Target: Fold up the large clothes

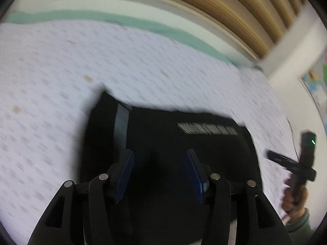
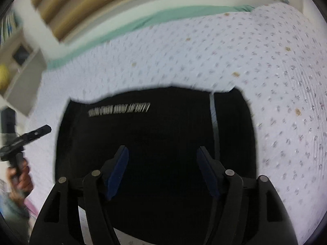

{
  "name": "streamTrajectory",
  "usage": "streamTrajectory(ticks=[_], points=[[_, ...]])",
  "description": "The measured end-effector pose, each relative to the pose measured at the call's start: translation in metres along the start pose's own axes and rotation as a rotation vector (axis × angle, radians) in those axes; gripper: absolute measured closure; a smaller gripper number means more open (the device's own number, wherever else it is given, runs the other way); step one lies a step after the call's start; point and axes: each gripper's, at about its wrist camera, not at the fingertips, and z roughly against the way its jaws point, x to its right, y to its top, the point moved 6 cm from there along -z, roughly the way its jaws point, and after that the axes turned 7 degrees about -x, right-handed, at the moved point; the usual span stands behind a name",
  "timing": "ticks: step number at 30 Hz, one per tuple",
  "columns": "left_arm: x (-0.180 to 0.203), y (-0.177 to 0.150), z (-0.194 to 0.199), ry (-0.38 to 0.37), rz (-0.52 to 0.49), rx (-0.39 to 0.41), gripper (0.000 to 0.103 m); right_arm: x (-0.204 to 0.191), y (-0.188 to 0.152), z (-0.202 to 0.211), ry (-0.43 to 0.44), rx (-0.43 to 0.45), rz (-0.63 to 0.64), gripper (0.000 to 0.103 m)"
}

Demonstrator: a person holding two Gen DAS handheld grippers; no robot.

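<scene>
Left wrist view: the left claw (image 1: pixel 159 173) hangs above a folded black garment (image 1: pixel 173 143), its blue-padded fingers (image 1: pixel 124 175) spread apart and grasping nothing. The garment lies on a white bed cover (image 1: pixel 51 81) with a small grey print; a line of white lettering (image 1: pixel 207 128), too blurred to read, crosses its upper part, and a pale stripe (image 1: pixel 121 122) runs down its left side. At the right edge the right claw (image 1: pixel 292 163) appears in a hand (image 1: pixel 294 200), off the garment. A green sheet edge (image 1: pixel 122 20) and a wooden slatted headboard (image 1: pixel 224 6) lie beyond.

Right wrist view: the right claw (image 2: pixel 162 173) is likewise released over the same garment (image 2: pixel 163 132), which probably rests flat. The left claw (image 2: pixel 26 138) shows at the left edge.
</scene>
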Motion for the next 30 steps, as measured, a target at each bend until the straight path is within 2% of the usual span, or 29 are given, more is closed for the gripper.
streamTrajectory(ticks=[3,4,6,8,11,14,16,18,21,23,25,27,30], points=[[0.036,-0.027,-0.037,-0.006,-0.063,-0.038,0.049,-0.024,-0.018,-0.039,-0.014,-0.052,0.038,0.03],[0.045,-0.038,-0.057,-0.002,-0.068,-0.068,0.049,-0.028,-0.022,-0.05,-0.045,-0.06,0.05,0.031],[0.043,-0.049,-0.086,0.077,-0.075,-0.09,0.049,-0.03,-0.03,-0.071,-0.105,-0.081,0.062,0.03],[0.037,-0.049,-0.105,0.105,-0.062,-0.106,0.049,-0.028,-0.035,-0.088,-0.139,-0.092,0.075,0.031],[0.029,-0.043,-0.116,0.102,-0.042,-0.121,0.049,-0.027,-0.04,-0.1,-0.165,-0.093,0.082,0.031],[0.033,-0.042,-0.109,0.115,-0.063,-0.142,0.049,-0.026,-0.039,-0.097,-0.151,-0.116,0.077,0.031],[0.04,-0.036,-0.098,0.099,-0.077,-0.152,0.049,-0.03,-0.033,-0.081,-0.105,-0.116,0.081,0.036],[0.049,-0.022,-0.079,0.038,-0.096,-0.128,0.049,-0.037,-0.017,-0.058,-0.062,-0.055,0.108,0.037],[0.058,0.017,-0.059,0.018,-0.108,-0.047,0.048,-0.035,0.014,-0.048,-0.093,0.006,0.101,0.037],[0.052,0.037,-0.064,0.003,-0.078,-0.037,0.047,-0.031,0.026,-0.054,-0.09,0.012,0.072,0.037],[0.037,0.048,-0.08,0.021,-0.043,-0.071,0.047,-0.02,0.034,-0.078,-0.101,-0.04,0.033,0.037],[0.015,0.048,-0.115,0.038,0.013,-0.173,0.048,-0.008,0.03,-0.11,-0.062,-0.122,-0.023,0.036],[0.001,0.044,-0.142,0.012,0.058,-0.223,0.048,0.001,0.023,-0.13,-0.036,-0.143,-0.061,0.035]])
